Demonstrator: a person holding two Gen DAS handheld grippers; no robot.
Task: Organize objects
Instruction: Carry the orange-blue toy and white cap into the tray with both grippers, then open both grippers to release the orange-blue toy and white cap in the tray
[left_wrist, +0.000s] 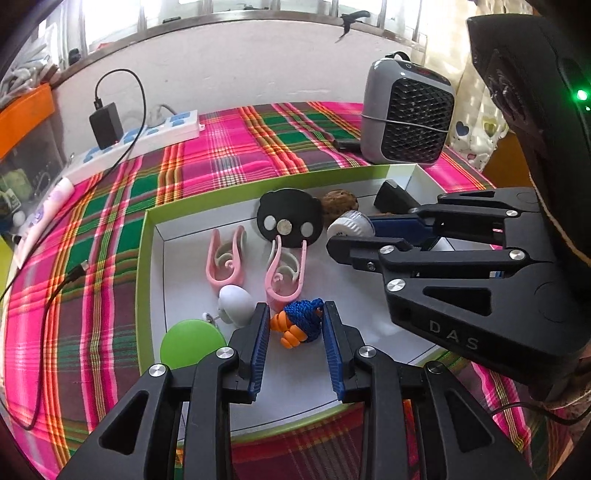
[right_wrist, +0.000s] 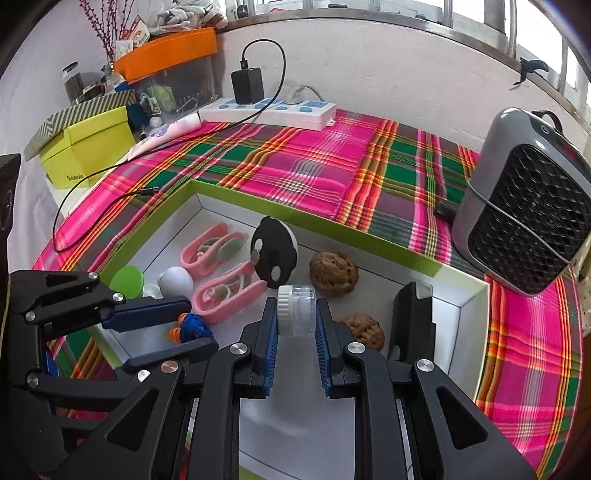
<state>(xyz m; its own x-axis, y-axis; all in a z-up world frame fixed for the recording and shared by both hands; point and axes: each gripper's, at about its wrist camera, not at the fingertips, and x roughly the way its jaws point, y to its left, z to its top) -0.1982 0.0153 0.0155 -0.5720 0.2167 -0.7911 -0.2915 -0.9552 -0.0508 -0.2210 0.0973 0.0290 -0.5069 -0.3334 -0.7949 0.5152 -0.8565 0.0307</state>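
A shallow white box with a green rim (left_wrist: 144, 258) (right_wrist: 332, 229) lies on the plaid cloth. My left gripper (left_wrist: 295, 314) (right_wrist: 201, 325) is low at its near left part, its blue pads shut on a blue knotted cord toy with orange parts (left_wrist: 304, 321) (right_wrist: 194, 325). My right gripper (right_wrist: 295, 308) (left_wrist: 351, 234) hovers over the box's right part. It is shut on a small clear jar with a white ribbed lid (right_wrist: 297, 310) (left_wrist: 349, 227), held on its side.
Inside the box lie two pink clips (left_wrist: 225, 254) (left_wrist: 284, 273), a black disc with pale dots (left_wrist: 290, 219), walnuts (right_wrist: 328, 273), a white egg shape (left_wrist: 236, 304), a green disc (left_wrist: 192, 345) and a black block (right_wrist: 410, 317). A grey heater (right_wrist: 524, 199), a power strip (right_wrist: 269, 109) and a cable border it.
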